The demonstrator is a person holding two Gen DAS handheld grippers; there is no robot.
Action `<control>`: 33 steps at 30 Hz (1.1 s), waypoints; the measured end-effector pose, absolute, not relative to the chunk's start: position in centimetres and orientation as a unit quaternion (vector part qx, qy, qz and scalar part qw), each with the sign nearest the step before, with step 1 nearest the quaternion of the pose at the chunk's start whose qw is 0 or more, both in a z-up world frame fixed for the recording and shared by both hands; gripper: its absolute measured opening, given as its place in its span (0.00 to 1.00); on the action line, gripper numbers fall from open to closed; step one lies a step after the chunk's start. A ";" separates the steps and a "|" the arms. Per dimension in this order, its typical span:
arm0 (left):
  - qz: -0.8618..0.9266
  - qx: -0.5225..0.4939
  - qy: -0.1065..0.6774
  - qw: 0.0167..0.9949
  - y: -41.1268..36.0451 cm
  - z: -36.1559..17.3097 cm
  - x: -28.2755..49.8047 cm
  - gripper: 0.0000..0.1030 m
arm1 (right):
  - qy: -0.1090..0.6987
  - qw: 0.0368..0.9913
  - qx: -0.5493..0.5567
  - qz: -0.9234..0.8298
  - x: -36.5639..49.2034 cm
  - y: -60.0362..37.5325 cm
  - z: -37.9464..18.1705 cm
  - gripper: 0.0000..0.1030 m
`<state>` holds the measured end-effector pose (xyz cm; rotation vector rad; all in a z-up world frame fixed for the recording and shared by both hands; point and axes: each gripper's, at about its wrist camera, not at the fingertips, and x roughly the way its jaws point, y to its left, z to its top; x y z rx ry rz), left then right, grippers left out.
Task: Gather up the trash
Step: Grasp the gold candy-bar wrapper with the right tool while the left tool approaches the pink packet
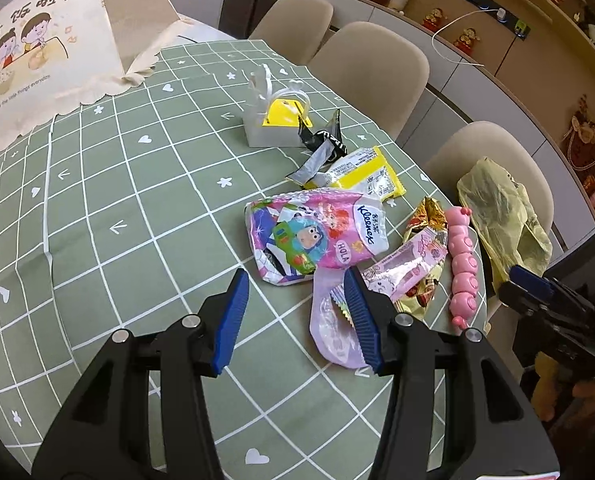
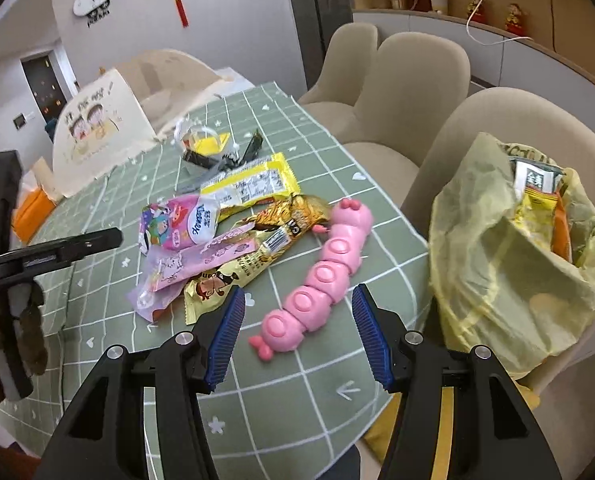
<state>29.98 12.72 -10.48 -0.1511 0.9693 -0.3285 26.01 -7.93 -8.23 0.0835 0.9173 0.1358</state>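
Wrappers lie scattered on the green checked tablecloth (image 1: 137, 208): a pink Kleenex pack (image 1: 317, 232) (image 2: 181, 224), a yellow wrapper (image 1: 369, 176) (image 2: 253, 184), a clear pink wrapper (image 1: 333, 324) (image 2: 165, 276), a gold wrapper (image 1: 429, 216) (image 2: 257, 248) and a black-silver one (image 1: 321, 148). A pink caterpillar toy (image 1: 463, 264) (image 2: 321, 276) lies by the table edge. My left gripper (image 1: 294, 276) hovers open just before the Kleenex pack. My right gripper (image 2: 299, 292) is wide open over the toy's near end, holding nothing. A yellow trash bag (image 2: 497, 260) (image 1: 497, 216) hangs on a chair, with wrappers inside.
A small white gift bag (image 1: 277, 120) with a yellow item stands farther back. A cream food cover (image 1: 45, 52) with a cartoon fills the far left. Beige chairs (image 1: 369, 68) line the table's right side. An orange box (image 2: 29, 216) sits at the left.
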 end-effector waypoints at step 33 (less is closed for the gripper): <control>-0.166 -0.085 0.460 0.868 13.4 -9.9 28.2 0.46 | 0.476 0.862 0.124 0.124 33.0 -6.4 -11.8 0.28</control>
